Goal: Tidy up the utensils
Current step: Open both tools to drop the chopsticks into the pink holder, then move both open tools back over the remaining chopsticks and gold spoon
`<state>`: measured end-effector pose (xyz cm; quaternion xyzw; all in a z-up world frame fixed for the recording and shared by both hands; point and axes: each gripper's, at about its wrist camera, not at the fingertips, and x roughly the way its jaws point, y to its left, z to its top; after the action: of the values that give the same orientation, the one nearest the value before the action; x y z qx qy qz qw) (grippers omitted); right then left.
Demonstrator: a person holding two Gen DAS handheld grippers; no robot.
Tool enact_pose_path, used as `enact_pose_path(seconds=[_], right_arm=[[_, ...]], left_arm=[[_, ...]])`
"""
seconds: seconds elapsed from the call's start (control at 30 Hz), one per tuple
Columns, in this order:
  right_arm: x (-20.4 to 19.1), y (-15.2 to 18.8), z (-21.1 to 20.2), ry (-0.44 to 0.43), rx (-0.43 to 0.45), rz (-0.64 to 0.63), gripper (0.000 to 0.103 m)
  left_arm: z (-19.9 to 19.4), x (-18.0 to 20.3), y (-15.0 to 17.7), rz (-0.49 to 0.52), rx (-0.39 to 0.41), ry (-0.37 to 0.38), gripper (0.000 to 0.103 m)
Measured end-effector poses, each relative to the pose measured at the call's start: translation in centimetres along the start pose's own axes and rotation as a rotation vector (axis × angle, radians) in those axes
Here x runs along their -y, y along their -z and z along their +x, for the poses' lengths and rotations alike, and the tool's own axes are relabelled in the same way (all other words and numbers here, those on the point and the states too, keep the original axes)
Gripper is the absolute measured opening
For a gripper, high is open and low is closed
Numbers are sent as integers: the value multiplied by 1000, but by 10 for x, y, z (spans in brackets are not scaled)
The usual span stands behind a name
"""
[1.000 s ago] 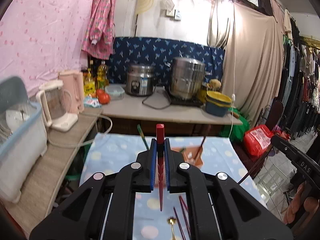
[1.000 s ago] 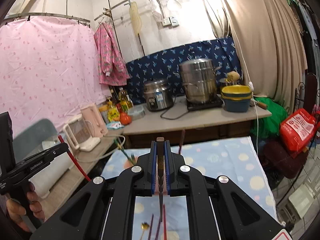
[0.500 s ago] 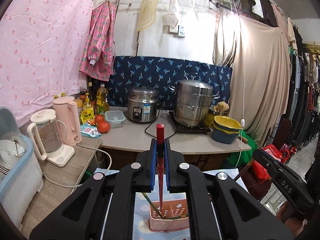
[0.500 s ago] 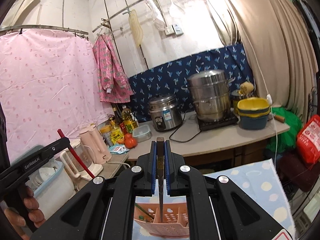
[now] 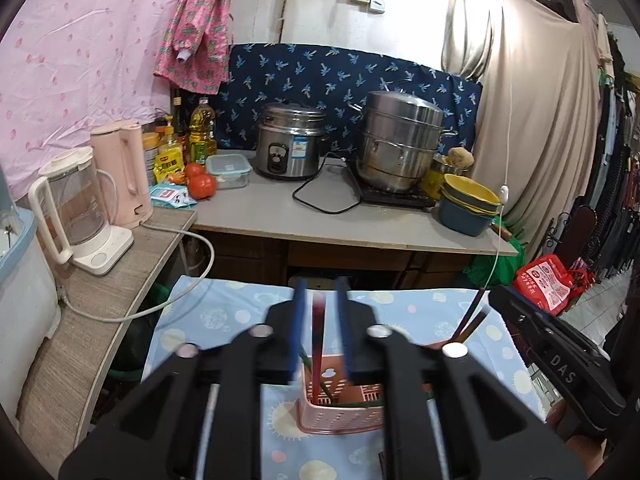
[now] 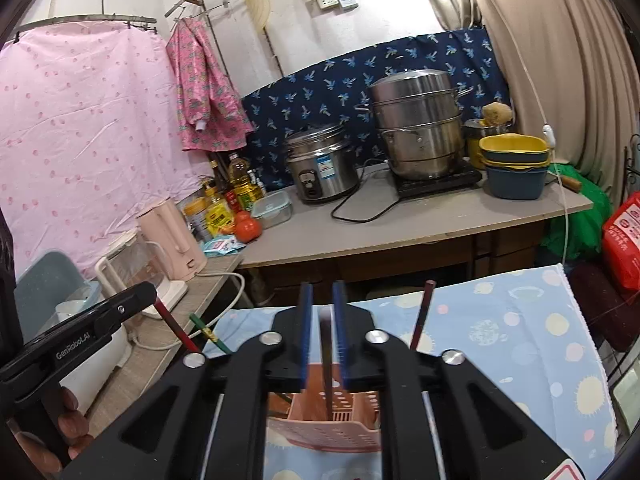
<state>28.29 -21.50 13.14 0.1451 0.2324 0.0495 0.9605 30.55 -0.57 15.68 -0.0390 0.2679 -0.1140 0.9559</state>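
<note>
A: Both grippers hang over the pink perforated plastic utensil basket on the bench with the pale blue dotted cloth. The left gripper has its jaws opening, and the red chopstick stands between the blue pads, its lower end down inside the basket; the pads no longer look pressed on it.

B: And the right gripper?

A: Same story. Its jaws are opening around a dark slim utensil, blurred, with its tip in the basket too. What kind of utensil it is I can't tell.

B: What might go wrong here?

A: My guess: a stick let go while it leans could tip against the rim and slide out over the edge, or bounce out. A pad could also drag it sideways if the gripper pulls away before it has fully let go. The basket looks light, so a nudge from a finger might shove it across the cloth.

B: What's already in it?

A: A green chopstick leaning out to the left and a dark red one sticking up on the right. The divider walls show, but which compartment each piece sits in I can't make out.
</note>
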Motion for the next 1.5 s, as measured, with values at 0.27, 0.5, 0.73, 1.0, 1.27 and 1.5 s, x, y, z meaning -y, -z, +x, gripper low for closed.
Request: enact_pose_path(seconds=[0.27, 0.5, 0.73, 1.0, 1.27, 1.5], right_arm=[[4, 3, -21, -1, 18, 11, 33], [2, 19, -47, 5, 9, 1, 34], [-3, 44, -71, 15, -14, -21, 34], [-3, 94, -93, 49, -85, -64, 34], [17, 155, -107, 77, -202, -35, 34], [27, 203, -119, 94, -298, -22, 34]], left_arm=[[-14, -5, 8, -16, 6, -9, 39], [-31, -4, 23, -13, -7, -3, 39], [-50, 1, 51, -9, -35, 10, 39], [-63, 8, 98, 8, -100, 16, 39], [-62, 18, 164, 18, -230, 36, 39], [-65, 22, 214, 12, -318, 50, 39]])
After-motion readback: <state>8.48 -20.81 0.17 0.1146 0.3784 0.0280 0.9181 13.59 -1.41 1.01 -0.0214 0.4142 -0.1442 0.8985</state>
